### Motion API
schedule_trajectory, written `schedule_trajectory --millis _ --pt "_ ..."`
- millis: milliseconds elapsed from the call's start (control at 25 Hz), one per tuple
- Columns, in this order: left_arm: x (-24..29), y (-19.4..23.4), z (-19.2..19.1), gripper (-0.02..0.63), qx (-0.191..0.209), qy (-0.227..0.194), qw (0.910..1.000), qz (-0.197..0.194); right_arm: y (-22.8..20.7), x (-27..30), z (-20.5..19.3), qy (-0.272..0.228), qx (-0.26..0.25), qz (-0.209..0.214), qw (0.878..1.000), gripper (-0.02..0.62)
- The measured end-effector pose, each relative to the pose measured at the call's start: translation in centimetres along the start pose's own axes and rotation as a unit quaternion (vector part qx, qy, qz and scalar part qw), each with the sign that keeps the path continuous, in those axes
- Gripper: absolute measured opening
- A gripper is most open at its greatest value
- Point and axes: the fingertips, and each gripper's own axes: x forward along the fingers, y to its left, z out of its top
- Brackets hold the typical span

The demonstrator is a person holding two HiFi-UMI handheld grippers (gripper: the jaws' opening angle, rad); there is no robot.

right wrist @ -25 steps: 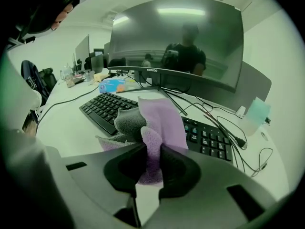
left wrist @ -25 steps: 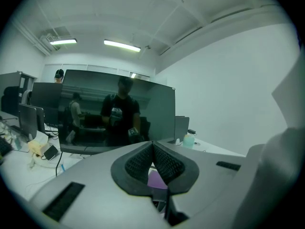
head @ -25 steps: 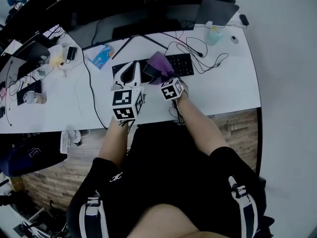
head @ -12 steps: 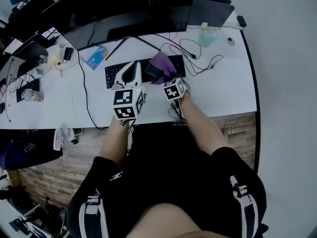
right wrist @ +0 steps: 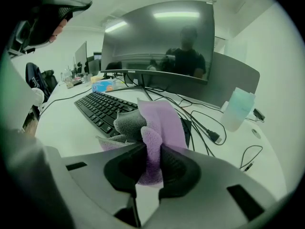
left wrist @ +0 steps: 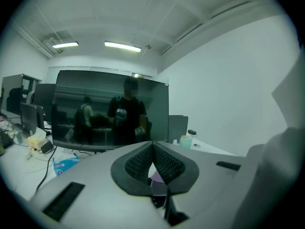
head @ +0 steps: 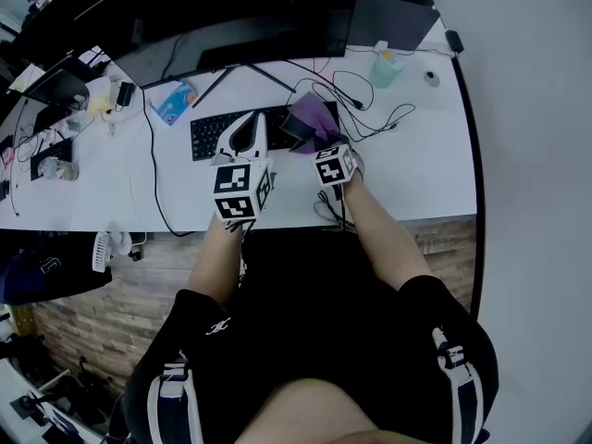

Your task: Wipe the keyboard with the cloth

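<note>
The right gripper (right wrist: 150, 162) has its fingers (right wrist: 178, 170) clenched on a purple cloth (right wrist: 159, 120). The cloth bunches up just past the fingertips and hangs over the right end of the black keyboard (right wrist: 97, 108); whether it presses on the keys cannot be told. The left gripper (left wrist: 152, 150) has its fingers (left wrist: 138, 165) pressed together with nothing between them, and a sliver of purple shows through the gap under their tips. In the head view it sits just left of the right gripper, over the middle of the keyboard. The rest of the keyboard runs off to the left of both pairs of fingers on the white desk (head: 416, 174). Beyond the cloth, black cables (right wrist: 205, 123) loop across the desk. Farther off, right of the right fingers, stands a pale bottle (right wrist: 237, 108). Past the keyboard's left end lies a blue packet (right wrist: 102, 86). Farthest from both pairs of fingers stands a wide dark monitor (right wrist: 157, 42).
</note>
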Motion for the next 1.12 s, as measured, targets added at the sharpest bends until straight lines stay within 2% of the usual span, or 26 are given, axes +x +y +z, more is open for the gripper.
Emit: schedule_trajectory --millis 120,320,800,1000,1120 --pt "-0.1 0.1 -0.2 0.011 -0.001 0.0 1.0 0.005 -0.8 0.0 -0.1 0.001 -0.004 0.001 1.0 0.089" --pt "-0.6 0.6 0.0 0.011 -0.001 0.0 0.9999 0.016 -2.8 0.2 0.1 0.005 0.027 -0.016 1.0 0.089" --pt "-2.6 3.6 -0.8 0.011 -0.014 0.007 0.9983 0.056 -5.8 2.1 2.0 0.022 0.045 -0.029 0.998 0.089" --pt "-3.9 5.2 -1.3 0.011 -0.018 0.011 0.9971 0.073 -6.3 2.8 2.8 0.025 0.06 -0.035 0.997 0.089" --pt "-4.7 6.4 -1.6 0.011 -0.022 0.014 0.9962 0.083 -5.9 2.7 2.7 0.03 0.046 -0.051 0.997 0.086"
